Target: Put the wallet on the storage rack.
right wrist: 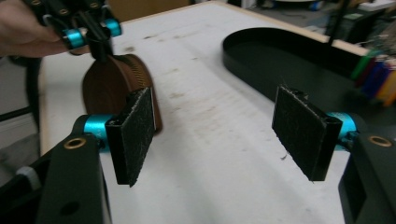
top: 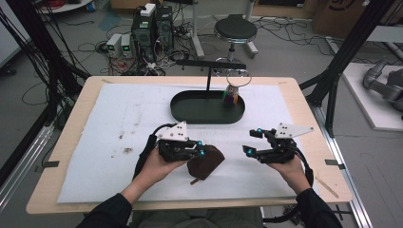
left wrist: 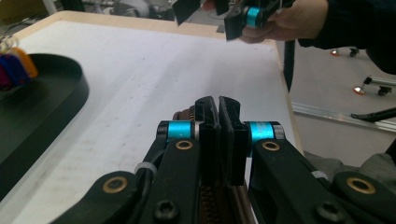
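A brown zippered pouch (top: 207, 162) sits at the front middle of the white mat (top: 119, 142). My left gripper (top: 203, 153) is shut on the pouch's upper edge and holds it tilted up. In the left gripper view the jaws (left wrist: 218, 105) are pressed together, with a bit of the pouch (left wrist: 184, 113) beyond them. The right gripper view shows the left gripper (right wrist: 98, 44) pinching the top of the pouch (right wrist: 112, 84). My right gripper (top: 249, 142) is open to the right of the pouch, with nothing between its pads (right wrist: 219, 130). It also appears far off in the left gripper view (left wrist: 210, 14).
A black oval tray (top: 190, 116) lies at the back middle of the mat, with a key ring of coloured tags (top: 231, 96) at its right end, under a black stand (top: 209, 64). The wooden table edge (top: 304, 114) runs close on the right.
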